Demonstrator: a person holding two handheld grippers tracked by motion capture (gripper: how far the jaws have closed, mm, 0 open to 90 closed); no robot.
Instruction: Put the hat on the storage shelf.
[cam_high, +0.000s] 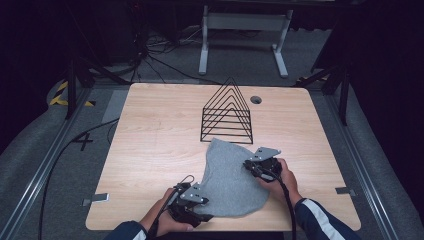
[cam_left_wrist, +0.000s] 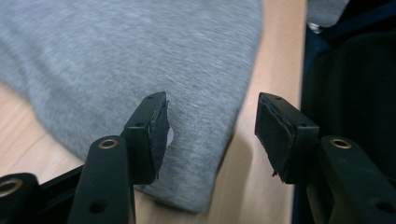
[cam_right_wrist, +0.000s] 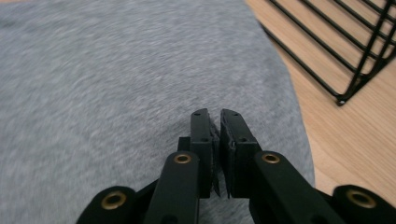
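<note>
Grey knitted cloth lies spread on the pale wooden table, near the front edge, its far tip almost reaching the black wire rack of nested triangles standing behind it. Over on the left, the left gripper sits at the cloth's near corner with its jaws wide apart; from its own view one pad rests over the fabric while the other hangs past the hem, above bare wood. On the right, the right gripper is down on the cloth's right edge, jaws drawn nearly together with just a thin slit between them; whether any fabric is pinched in there I cannot tell. Both of the person's hands, left hand and right hand, grip their tools.
</note>
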